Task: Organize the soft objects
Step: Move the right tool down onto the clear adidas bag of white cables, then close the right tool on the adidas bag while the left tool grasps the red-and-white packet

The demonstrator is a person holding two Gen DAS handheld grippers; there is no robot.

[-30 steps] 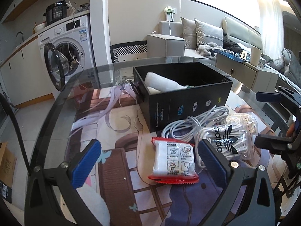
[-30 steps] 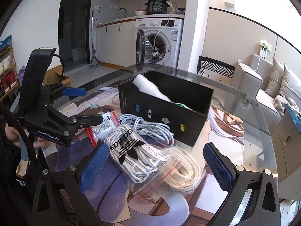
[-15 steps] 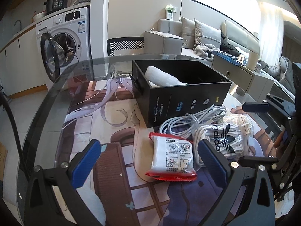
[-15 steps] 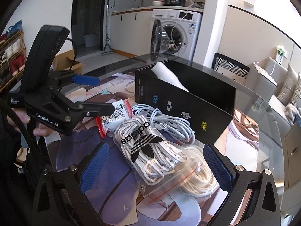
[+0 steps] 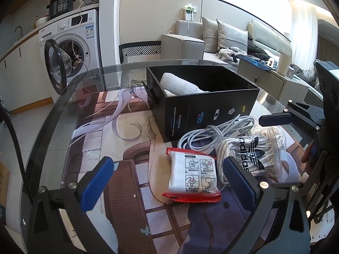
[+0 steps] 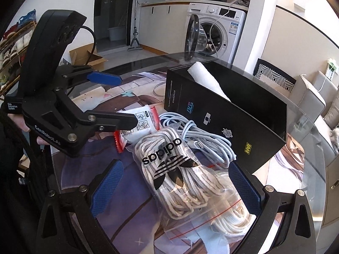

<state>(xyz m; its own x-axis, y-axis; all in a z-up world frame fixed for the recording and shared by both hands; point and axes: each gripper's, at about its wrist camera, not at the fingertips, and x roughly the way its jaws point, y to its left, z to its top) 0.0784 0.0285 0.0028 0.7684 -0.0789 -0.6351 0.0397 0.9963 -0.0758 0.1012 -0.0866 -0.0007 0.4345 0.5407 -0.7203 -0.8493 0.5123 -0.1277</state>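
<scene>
Soft objects lie in a loose cluster on the glass table (image 5: 63,114), just in front of the black box (image 5: 211,110). The right gripper (image 6: 175,187) hangs spread wide and empty, its blue pads (image 6: 107,188) straddling the zip bag of white cord (image 6: 190,182). The left gripper (image 5: 167,182) is likewise wide apart and holds nothing; the red-edged packet (image 5: 192,177) sits between its fingers, nearer the right one.

Risks, as I judge them: the bag is slick and bulging, so a pinch on loose plastic could slip or let the cord sag out. The grey cable coil (image 6: 197,139) touches the bag and may drag along with it. With both grippers close together, they could collide. A rolled white towel (image 5: 180,83) already fills part of the box, leaving less room.
</scene>
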